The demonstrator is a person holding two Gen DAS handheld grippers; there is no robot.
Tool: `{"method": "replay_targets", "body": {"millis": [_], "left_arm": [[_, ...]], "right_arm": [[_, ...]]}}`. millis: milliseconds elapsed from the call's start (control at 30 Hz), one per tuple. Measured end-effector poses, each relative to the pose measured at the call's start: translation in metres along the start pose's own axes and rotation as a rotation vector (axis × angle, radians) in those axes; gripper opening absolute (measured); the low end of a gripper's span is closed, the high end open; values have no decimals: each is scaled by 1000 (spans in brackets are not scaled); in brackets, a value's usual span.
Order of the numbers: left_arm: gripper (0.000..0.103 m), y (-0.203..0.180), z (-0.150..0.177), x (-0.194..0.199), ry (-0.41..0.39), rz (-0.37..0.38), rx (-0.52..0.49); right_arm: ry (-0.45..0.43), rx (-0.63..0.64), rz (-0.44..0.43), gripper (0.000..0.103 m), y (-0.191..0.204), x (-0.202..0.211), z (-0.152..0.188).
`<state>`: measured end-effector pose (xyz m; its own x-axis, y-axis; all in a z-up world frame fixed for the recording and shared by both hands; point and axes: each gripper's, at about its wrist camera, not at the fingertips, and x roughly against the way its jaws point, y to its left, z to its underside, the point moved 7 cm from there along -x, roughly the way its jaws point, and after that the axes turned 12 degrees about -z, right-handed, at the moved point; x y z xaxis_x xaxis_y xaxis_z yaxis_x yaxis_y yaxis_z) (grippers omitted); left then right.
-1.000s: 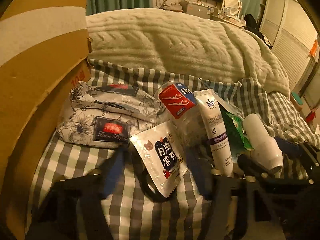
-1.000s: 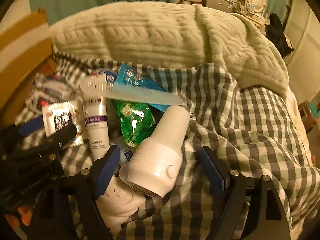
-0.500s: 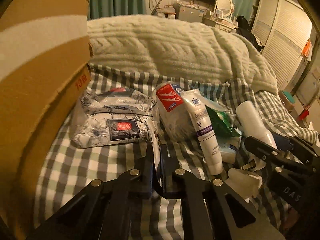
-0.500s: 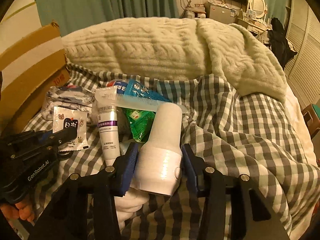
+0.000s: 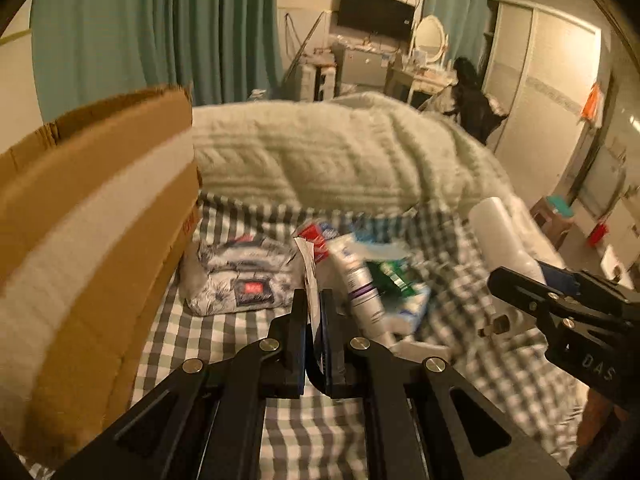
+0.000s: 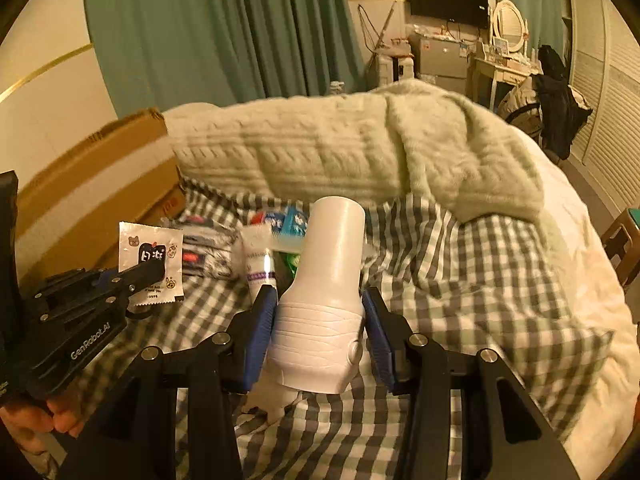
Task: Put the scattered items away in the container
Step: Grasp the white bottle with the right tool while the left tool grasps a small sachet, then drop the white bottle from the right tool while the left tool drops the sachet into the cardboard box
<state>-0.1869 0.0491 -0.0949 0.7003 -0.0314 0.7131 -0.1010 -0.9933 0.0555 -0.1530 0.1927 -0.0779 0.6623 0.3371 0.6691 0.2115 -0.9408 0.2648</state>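
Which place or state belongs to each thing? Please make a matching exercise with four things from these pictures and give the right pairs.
Things:
1. small sachet
2. white hair dryer
3. cardboard box
4. floral pouch

Places or states:
A. lies on the checked sheet beside the box
B. clamped in the left gripper
C. stands at the left edge of the bed
D. clamped in the right gripper

Pairs: 1-B, 2-D, 3-C, 4-A
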Motion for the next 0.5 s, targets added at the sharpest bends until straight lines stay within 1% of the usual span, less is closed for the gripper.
{"method": "replay_targets", "body": {"millis": [67, 167, 300, 367, 467, 500], "left_arm": [[6, 3, -11, 15, -21, 10, 2], [6, 9, -39, 46, -80, 35, 3], [6, 28, -77, 87, -148, 62, 9], [6, 42, -90, 97, -160, 44, 4], [6, 81, -109, 110, -175, -2, 39], [6, 101, -114, 112, -176, -28, 61]], "right_arm": [[-20, -1, -28, 44, 6, 13, -11], [-44, 22, -79, 44, 23, 32, -32], [-68, 97, -156, 44, 62, 51, -64], [-86, 142, -195, 44, 87, 58, -82], [-117, 224, -234, 44, 127, 66, -109], [-126, 248, -249, 44, 139, 67, -115]]}}
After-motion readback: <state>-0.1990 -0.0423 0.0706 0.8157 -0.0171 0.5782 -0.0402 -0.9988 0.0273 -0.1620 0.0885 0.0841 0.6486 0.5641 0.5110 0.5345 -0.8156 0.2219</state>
